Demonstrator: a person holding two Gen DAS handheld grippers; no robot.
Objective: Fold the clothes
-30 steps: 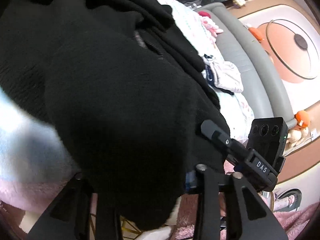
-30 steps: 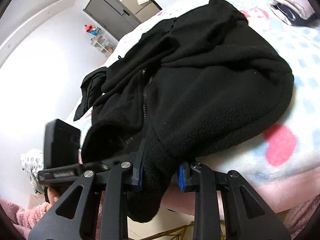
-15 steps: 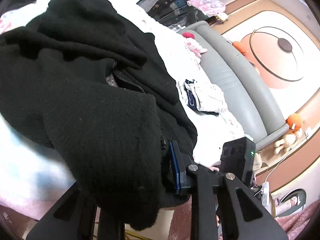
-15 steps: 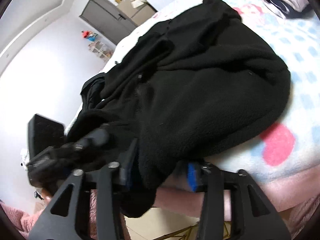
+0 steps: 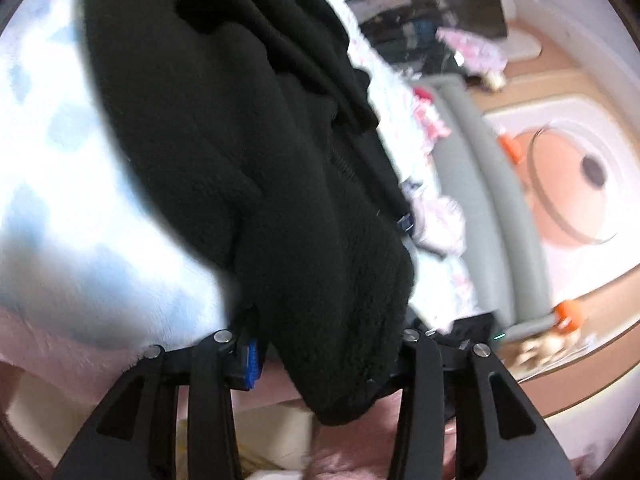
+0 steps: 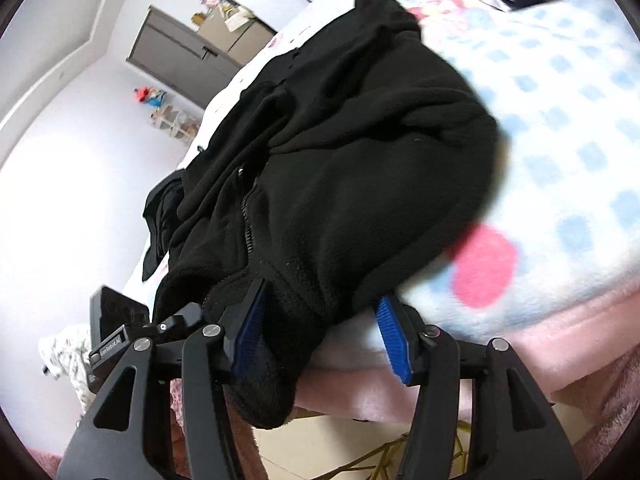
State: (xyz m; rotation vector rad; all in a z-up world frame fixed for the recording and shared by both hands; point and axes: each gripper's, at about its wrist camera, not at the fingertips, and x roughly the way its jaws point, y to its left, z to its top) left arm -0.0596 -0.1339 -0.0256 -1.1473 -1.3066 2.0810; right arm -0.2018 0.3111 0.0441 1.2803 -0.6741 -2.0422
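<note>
A black fleece zip jacket [image 5: 256, 152] lies crumpled on the bed and hangs over its near edge; it also shows in the right wrist view [image 6: 360, 184]. My left gripper [image 5: 328, 356] is open, with the jacket's hem hanging loose between its wide-apart jaws. My right gripper [image 6: 320, 336] is open too; its blue pads [image 6: 392, 340] stand apart on either side of the hanging hem, and the zipper [image 6: 246, 216] runs up above them. The other gripper's body [image 6: 116, 328] shows at the left of the right wrist view.
The bed has a blue-checked white and pink blanket [image 6: 560, 160] with a pink border. Folded light clothes [image 5: 440, 220] lie further along the bed. A grey padded headboard [image 5: 480, 184] and a grey cabinet [image 6: 188, 52] stand beyond.
Both grippers have opened: their jaws were closed on the jacket's hem a second ago and now stand wide apart. The hem hangs loose over the bed edge.
</note>
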